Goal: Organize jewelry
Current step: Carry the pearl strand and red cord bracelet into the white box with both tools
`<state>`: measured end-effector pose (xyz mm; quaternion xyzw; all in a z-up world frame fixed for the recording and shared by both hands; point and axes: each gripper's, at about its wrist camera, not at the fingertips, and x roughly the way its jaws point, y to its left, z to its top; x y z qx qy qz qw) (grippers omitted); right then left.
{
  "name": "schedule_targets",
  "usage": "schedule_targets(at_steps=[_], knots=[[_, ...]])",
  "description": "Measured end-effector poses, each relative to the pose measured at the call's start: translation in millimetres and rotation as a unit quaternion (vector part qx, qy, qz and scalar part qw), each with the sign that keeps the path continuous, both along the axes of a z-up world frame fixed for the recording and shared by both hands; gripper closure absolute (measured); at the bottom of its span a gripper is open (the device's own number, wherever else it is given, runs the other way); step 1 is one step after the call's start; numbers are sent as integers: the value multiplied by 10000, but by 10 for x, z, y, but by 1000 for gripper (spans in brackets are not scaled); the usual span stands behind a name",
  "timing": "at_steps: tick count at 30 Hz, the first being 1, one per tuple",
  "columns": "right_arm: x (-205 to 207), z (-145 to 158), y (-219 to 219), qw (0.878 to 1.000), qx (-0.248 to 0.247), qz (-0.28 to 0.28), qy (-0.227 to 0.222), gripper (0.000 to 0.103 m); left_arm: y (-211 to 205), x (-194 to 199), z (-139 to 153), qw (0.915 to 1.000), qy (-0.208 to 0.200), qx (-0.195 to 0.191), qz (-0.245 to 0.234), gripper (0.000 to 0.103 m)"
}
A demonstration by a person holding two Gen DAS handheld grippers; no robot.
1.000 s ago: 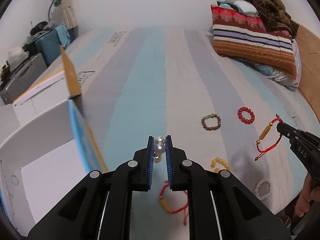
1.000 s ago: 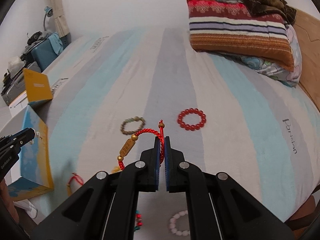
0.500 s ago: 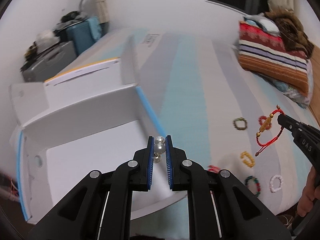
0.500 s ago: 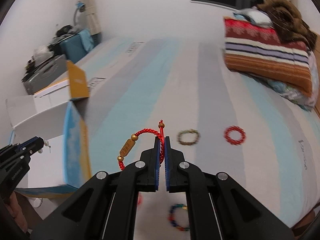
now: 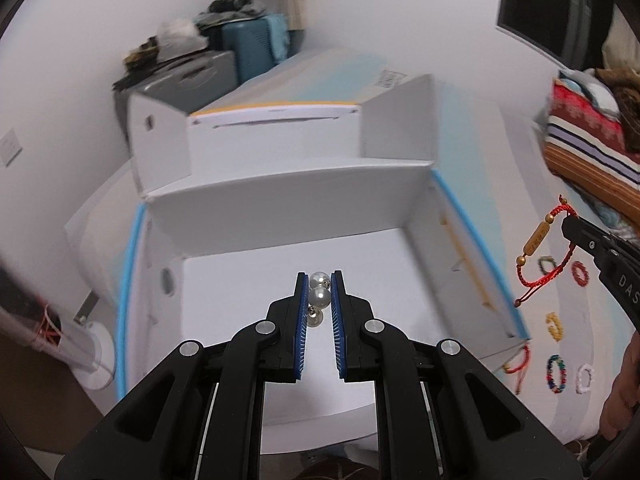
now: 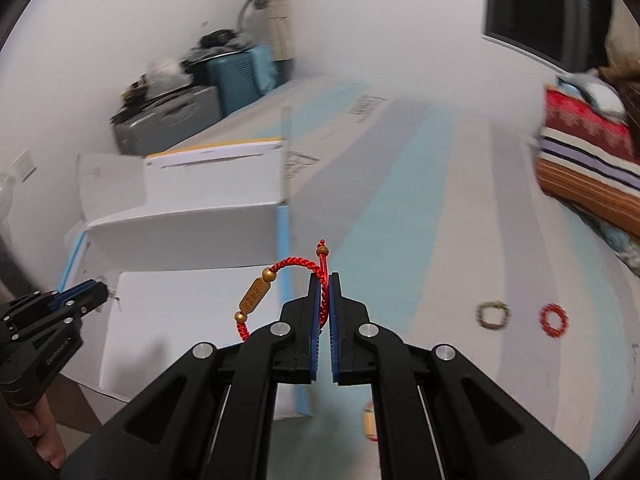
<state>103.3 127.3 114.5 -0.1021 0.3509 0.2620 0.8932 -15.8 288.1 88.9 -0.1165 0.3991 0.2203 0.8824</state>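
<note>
My left gripper (image 5: pixel 320 280) is shut on a pearl earring (image 5: pixel 320 297) and holds it over the open white box (image 5: pixel 280 208). It also shows in the right wrist view (image 6: pixel 102 292) at the left, over the box (image 6: pixel 180 236). My right gripper (image 6: pixel 325 280) is shut on a red cord bracelet (image 6: pixel 296 264) with gold beads, held above the bed beside the box's blue-edged right wall. In the left wrist view the right gripper (image 5: pixel 566 226) sits at the right with the bracelet (image 5: pixel 536 240) hanging from it.
Several bead bracelets lie on the striped bed: a red one (image 6: pixel 553 320), a brown-green one (image 6: pixel 493 315), a yellow one (image 5: pixel 555 326), a multicolour one (image 5: pixel 557 373), a white one (image 5: pixel 585 378). A striped pillow (image 5: pixel 592 160) is at the far right. Suitcases (image 5: pixel 180 80) stand behind the box.
Both grippers have swung left from over the bed toward the white box. The left gripper with the earring is now over the box's inside. The right still holds the red bracelet.
</note>
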Motion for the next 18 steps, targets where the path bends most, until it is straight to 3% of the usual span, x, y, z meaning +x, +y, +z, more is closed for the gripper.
schedule_targets(at_steps=[9, 18], knots=[[-122, -301, 688, 9975, -256, 567, 342, 100, 397, -132, -290, 9988, 295, -210, 344, 92], [-9, -774, 982, 9907, -669, 616, 1014, 100, 599, -69, -658, 9951, 722, -508, 435, 92]])
